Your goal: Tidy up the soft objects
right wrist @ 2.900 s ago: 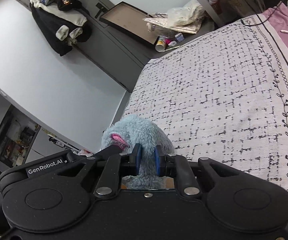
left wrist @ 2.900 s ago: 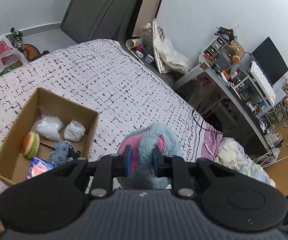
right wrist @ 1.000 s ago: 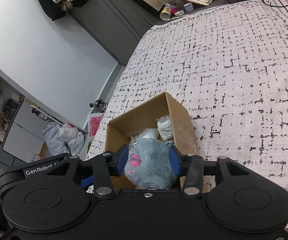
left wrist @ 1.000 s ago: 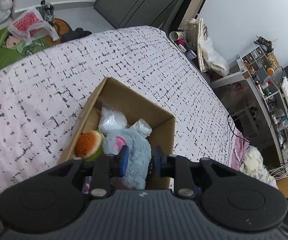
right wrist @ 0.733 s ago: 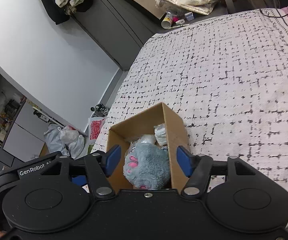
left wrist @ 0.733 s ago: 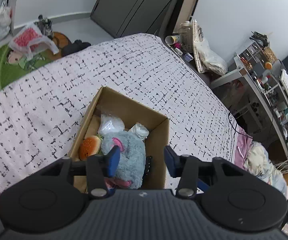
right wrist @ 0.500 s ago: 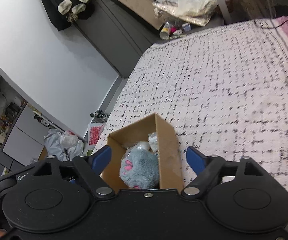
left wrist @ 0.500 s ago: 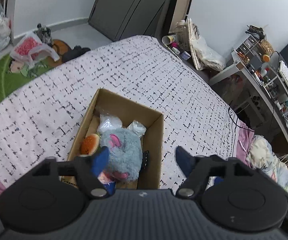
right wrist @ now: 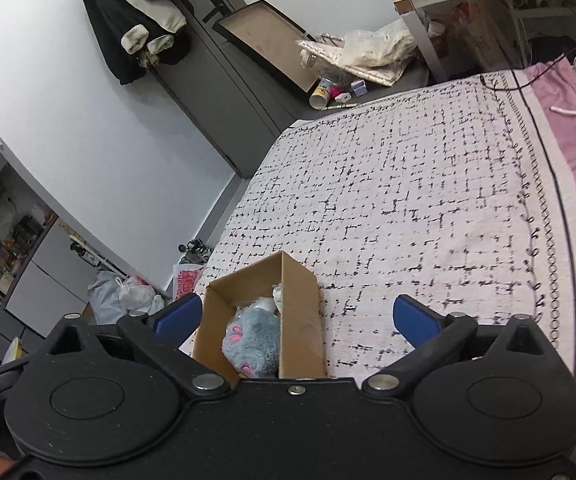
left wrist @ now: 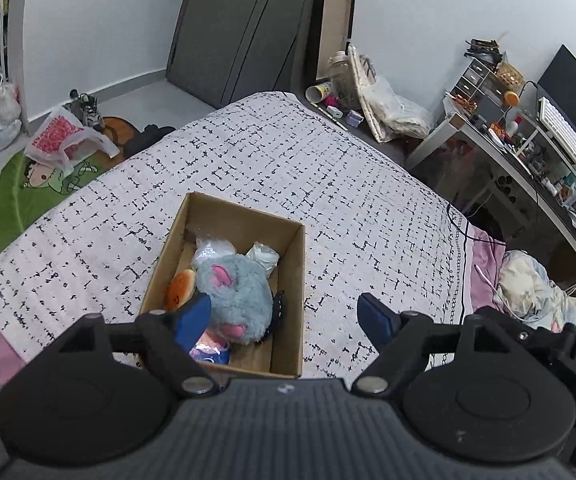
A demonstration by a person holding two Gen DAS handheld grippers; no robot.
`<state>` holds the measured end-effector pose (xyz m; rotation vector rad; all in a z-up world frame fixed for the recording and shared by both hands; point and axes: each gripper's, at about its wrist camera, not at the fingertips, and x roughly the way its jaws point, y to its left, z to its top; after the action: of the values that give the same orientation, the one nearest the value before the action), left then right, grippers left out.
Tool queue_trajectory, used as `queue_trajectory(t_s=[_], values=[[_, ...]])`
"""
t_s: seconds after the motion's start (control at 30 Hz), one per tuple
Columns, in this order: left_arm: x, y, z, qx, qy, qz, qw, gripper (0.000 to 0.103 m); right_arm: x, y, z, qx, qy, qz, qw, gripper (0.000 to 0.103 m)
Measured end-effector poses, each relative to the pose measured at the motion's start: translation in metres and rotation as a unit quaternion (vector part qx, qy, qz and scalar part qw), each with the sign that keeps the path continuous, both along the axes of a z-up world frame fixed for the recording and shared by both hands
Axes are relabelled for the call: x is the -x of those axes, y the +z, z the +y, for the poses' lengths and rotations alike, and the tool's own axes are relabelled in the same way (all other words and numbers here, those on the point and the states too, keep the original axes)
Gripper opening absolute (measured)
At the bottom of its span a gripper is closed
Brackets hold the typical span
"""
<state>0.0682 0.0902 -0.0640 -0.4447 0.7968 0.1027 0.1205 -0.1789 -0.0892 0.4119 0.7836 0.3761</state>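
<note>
A blue-grey plush toy with pink ears (left wrist: 236, 300) lies in an open cardboard box (left wrist: 288, 280) on the bed, on top of an orange burger plush (left wrist: 178, 290), two clear-wrapped white items (left wrist: 214, 248) and a pink-blue packet (left wrist: 208, 352). My left gripper (left wrist: 284, 314) is open and empty above the box's near end. In the right wrist view the plush (right wrist: 254, 342) shows inside the box (right wrist: 302, 320). My right gripper (right wrist: 294, 314) is open and empty above it.
The box sits on a white bedspread with black dashes (left wrist: 368, 208). A pink sheet (right wrist: 568, 152) and a bundled blanket (left wrist: 528, 284) lie to the right. A cluttered desk (left wrist: 528, 128) stands beyond, bags (left wrist: 64, 140) and a green mat on the floor to the left.
Both grippers held the plush, carried it over the box, opened and let it go into the box. Both have since lifted up and back, opening wider.
</note>
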Motion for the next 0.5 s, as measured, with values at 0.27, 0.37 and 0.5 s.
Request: queue_trajectory(t_s=[0.27, 0.37, 0.5], values=[[0.019, 0.017, -0.016, -0.029, -0.008, -0.01, 0.9995, 0.086, 0.019, 0.018, -0.02, -0.006, 0.014, -0.008, 1.0, 0.103], [0.026, 0.022, -0.023, -0.038, -0.014, -0.014, 0.9991, 0.088, 0.026, 0.023, -0.024, 0.002, 0.019, -0.014, 1.0, 0.103], [0.035, 0.028, -0.035, -0.054, -0.026, -0.02, 0.998, 0.09, 0.035, 0.027, -0.03, 0.022, 0.026, -0.02, 0.999, 0.103]])
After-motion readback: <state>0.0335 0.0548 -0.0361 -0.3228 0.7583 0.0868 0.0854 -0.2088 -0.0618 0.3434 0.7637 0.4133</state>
